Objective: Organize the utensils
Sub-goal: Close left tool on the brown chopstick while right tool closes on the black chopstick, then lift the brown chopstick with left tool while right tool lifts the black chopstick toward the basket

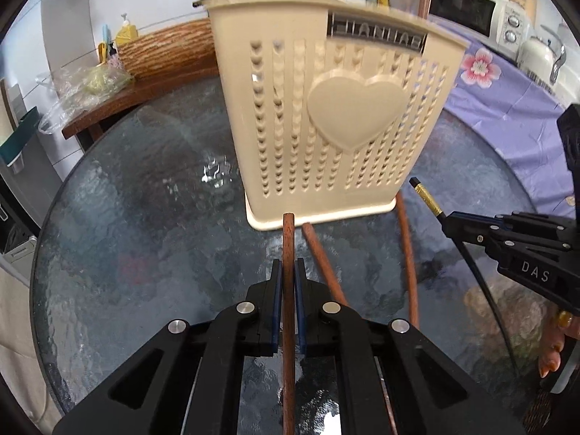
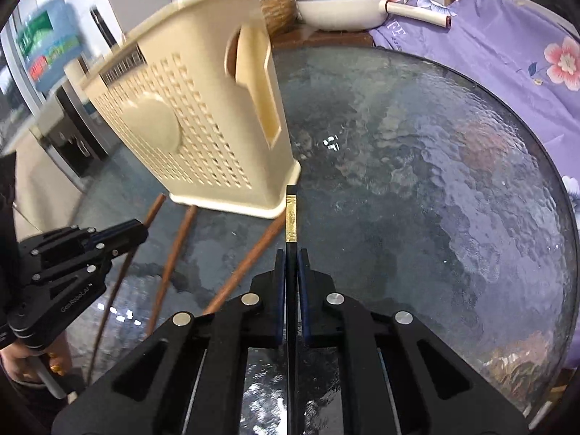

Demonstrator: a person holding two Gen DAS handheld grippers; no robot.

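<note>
A beige perforated utensil holder (image 1: 337,116) with a heart on its front stands on the round glass table (image 1: 145,224); it also shows in the right wrist view (image 2: 203,123). My left gripper (image 1: 289,272) is shut on a brown wooden chopstick (image 1: 288,239) pointing at the holder's base. Two more brown chopsticks (image 1: 322,264) lie on the glass beside it. My right gripper (image 2: 291,264) is shut on a black chopstick with a gold band (image 2: 291,217), just right of the holder's base. It also shows in the left wrist view (image 1: 449,223).
A purple flowered cloth (image 2: 507,54) covers the surface right of the table. A white pan (image 2: 340,7) and a woven basket (image 1: 163,50) stand behind. A microwave (image 1: 467,11) and a kettle (image 1: 540,54) are at the far right. Utensil handles stick out of the holder's top.
</note>
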